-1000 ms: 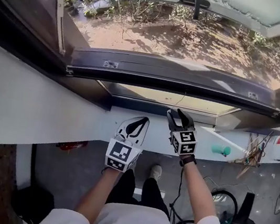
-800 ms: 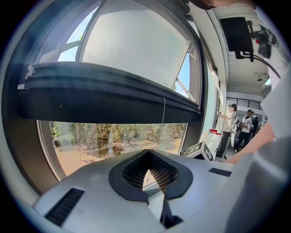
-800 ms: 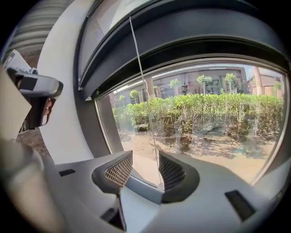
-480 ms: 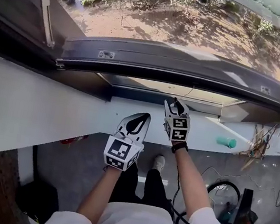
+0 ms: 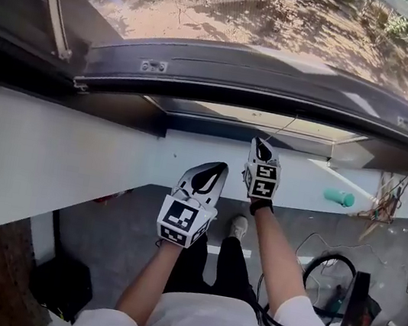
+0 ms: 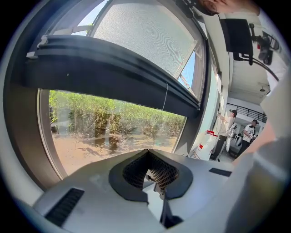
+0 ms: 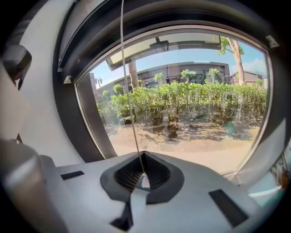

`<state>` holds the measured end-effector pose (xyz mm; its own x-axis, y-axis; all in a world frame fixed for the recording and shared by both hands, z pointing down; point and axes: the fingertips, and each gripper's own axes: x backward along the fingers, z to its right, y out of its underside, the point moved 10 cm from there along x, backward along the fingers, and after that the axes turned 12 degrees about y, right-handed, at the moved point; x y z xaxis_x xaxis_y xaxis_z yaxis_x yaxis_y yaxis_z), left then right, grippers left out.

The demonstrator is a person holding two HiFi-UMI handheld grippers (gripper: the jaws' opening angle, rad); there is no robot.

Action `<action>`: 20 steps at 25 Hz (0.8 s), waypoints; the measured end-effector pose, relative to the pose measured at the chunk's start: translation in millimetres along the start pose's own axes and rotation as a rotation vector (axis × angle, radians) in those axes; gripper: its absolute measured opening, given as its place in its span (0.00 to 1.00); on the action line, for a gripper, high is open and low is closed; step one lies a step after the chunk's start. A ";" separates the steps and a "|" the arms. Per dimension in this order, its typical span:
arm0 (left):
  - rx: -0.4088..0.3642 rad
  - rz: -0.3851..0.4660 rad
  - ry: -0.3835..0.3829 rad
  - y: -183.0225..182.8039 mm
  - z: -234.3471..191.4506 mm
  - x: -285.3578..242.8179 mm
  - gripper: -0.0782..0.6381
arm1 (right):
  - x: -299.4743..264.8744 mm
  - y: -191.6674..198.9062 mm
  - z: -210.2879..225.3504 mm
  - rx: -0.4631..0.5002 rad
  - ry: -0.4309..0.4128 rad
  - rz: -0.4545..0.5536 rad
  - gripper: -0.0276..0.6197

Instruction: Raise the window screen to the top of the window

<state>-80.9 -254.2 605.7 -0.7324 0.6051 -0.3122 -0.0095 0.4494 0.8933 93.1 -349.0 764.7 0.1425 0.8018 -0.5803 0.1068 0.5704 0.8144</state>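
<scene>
Window, seen from indoors over a white sill point(image 5: 71, 167). Dark bar point(image 5: 264, 79): runs across the window frame above the sill, with a small bracket near each end. Window screen point(image 6: 145, 36): the only mesh-like surface in view, high in the window above the dark bar as the left gripper view shows it; below the bar the pane gives a clear view of shrubs and sandy ground. Cord point(image 7: 129, 100): thin and pale, hanging from the underside of the bar down to the right gripper. Right gripper point(image 5: 261, 148): held over the sill and pointing toward the window; its jaws have just been closing and now pinch the cord, which runs straight down into the gap between the pads. Left gripper point(image 5: 212, 171): just beside the right one and a little nearer the person, jaws together with nothing between them, touching nothing. Teal object point(image 5: 339, 197): lying on the sill, well to the right of both grippers.
</scene>
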 end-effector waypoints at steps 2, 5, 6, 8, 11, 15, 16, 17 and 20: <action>0.004 -0.004 0.002 2.7 -0.6 -0.2 0.11 | 1.2 14.4 -0.4 0.010 0.031 -0.019 0.03; 0.008 -0.012 0.005 8.2 -2.8 -1.2 0.11 | 5.4 25.5 -3.6 0.062 0.034 0.015 0.03; 0.009 -0.015 0.005 10.4 -4.1 -1.6 0.11 | 6.2 26.3 -4.7 0.072 0.034 0.031 0.03; 0.016 -0.022 0.004 15.6 -5.5 -3.1 0.11 | 9.0 28.9 -3.7 0.069 0.039 0.055 0.03; 0.030 -0.033 0.011 23.9 -3.5 -6.8 0.11 | 16.1 37.3 1.5 0.046 0.050 0.070 0.03; 0.032 -0.045 0.030 30.4 -0.9 -12.4 0.11 | 17.6 38.2 1.0 0.086 0.089 0.080 0.03; 0.034 -0.044 0.032 31.5 -0.9 -13.4 0.11 | 16.1 37.5 -0.3 0.109 0.089 0.080 0.03; 0.037 -0.043 0.033 32.6 -1.2 -14.2 0.11 | 14.0 36.7 -1.6 0.128 0.083 0.080 0.03; 0.046 -0.040 0.033 35.9 -2.6 -16.3 0.11 | 9.7 34.8 0.9 0.119 0.099 0.085 0.03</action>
<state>-71.1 -249.6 643.7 -0.7539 0.5646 -0.3358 -0.0082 0.5030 0.8642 99.0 -321.5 787.4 0.0592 0.8634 -0.5011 0.2145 0.4792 0.8511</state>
